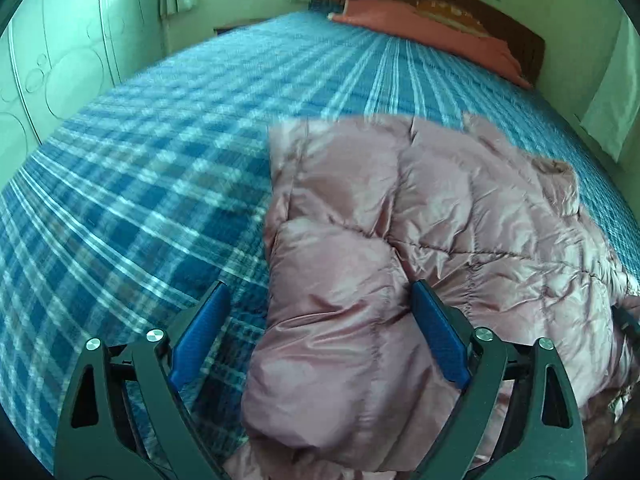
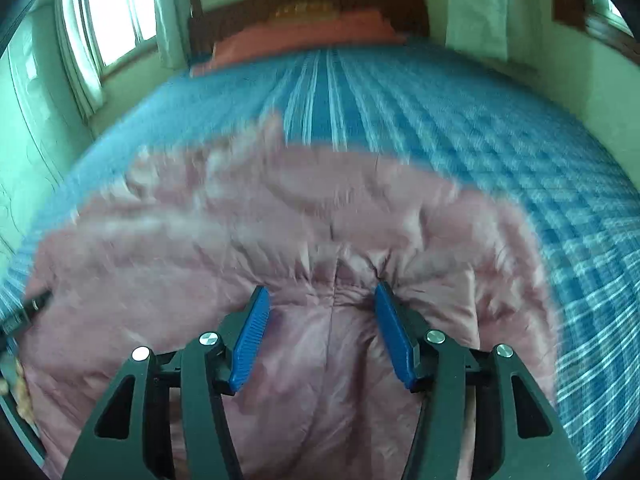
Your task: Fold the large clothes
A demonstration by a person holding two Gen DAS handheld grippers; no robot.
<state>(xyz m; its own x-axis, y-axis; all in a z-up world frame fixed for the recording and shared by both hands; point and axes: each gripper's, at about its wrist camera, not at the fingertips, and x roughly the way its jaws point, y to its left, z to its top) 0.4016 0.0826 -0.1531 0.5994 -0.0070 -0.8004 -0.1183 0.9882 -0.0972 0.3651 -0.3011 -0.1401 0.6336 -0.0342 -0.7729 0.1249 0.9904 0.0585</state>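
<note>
The left gripper (image 1: 320, 300) stood wide open, gripping nothing, its blue pads straddling the near left edge of the pink down jacket (image 1: 420, 240). The right gripper (image 2: 322, 304) was likewise spread, with bunched jacket fabric between its pads but not pinched. The jacket lay on the blue plaid bedspread (image 1: 160, 160). Beyond the jacket, a salmon pillow (image 1: 432, 36) rested against the dark headboard (image 1: 460, 4).

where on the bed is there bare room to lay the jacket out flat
Bare plaid bedspread runs from the pink puffer jacket to the wardrobe side, and up to the red pillow at the headboard. The near edge is crowded: the jacket lies under both open grippers.
</note>
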